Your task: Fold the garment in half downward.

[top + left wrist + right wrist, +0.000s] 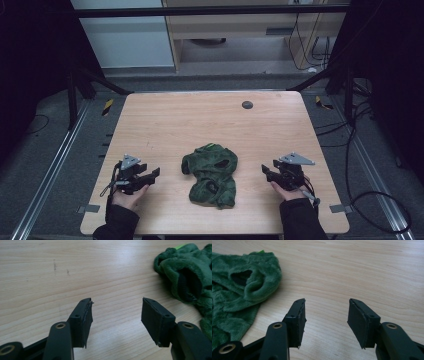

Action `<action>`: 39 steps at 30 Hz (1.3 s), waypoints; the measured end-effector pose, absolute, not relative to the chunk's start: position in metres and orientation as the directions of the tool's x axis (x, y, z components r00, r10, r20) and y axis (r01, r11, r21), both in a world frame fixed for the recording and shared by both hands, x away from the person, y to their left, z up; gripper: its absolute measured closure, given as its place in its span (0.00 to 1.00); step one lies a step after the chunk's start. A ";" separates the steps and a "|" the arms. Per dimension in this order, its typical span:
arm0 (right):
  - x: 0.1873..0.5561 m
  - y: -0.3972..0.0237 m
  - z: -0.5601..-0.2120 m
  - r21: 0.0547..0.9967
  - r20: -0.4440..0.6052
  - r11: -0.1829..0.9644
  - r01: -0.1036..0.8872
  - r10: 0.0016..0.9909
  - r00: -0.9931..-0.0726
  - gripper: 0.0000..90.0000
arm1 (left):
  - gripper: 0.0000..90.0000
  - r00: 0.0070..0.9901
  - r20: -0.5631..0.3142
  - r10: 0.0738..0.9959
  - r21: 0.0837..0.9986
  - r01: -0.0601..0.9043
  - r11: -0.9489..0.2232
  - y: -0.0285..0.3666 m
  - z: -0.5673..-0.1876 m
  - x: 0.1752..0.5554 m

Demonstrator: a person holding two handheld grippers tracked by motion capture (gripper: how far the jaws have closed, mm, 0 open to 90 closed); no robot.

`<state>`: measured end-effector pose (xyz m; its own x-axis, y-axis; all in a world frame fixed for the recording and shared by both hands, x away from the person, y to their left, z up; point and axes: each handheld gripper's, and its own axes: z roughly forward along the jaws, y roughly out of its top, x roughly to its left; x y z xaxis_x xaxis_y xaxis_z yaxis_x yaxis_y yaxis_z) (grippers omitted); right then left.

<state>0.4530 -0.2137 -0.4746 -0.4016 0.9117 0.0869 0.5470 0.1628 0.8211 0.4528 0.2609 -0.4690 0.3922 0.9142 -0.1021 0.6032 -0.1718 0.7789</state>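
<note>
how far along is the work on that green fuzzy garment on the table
Nothing looks done yet: the crumpled green fleece garment lies in a heap on the light wooden table. In hand: nothing. The left gripper and right gripper sit either side of it, jaws open and empty, neither touching the cloth. Left: probably everything, starting with reaching in and gripping the garment.

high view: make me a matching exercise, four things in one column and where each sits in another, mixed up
Things:
1. green cloth
2. left gripper
3. right gripper
4. dark round spot

Places:
A. far part of the table, toward its right
B. left of the cloth, jaws open and empty
C. crumpled in the middle of the near half
D. right of the cloth, jaws open and empty

Pairs: 1-C, 2-B, 3-D, 4-A
</note>
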 end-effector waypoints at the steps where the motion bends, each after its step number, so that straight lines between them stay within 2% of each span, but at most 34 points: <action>1: 0.453 -0.213 -0.474 0.820 0.086 0.167 0.547 0.910 -0.407 0.54 | 0.45 0.398 -0.101 0.912 0.777 0.605 -0.177 0.259 -0.469 0.453; 11: 0.455 -0.206 -0.463 0.832 0.102 0.165 0.530 0.894 -0.437 0.56 | 0.42 0.423 -0.100 0.901 0.777 0.598 -0.195 0.250 -0.466 0.454; 39: 0.486 -0.185 -0.428 0.845 0.109 0.172 0.506 0.872 -0.477 0.58 | 0.44 0.445 -0.091 0.891 0.816 0.546 -0.190 0.235 -0.432 0.486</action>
<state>0.4865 -0.1854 -0.4280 -0.4771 0.8721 0.1086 0.5062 0.1717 0.8452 0.4858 0.2348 -0.4319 0.4451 0.8909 -0.0905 0.5456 -0.1896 0.8163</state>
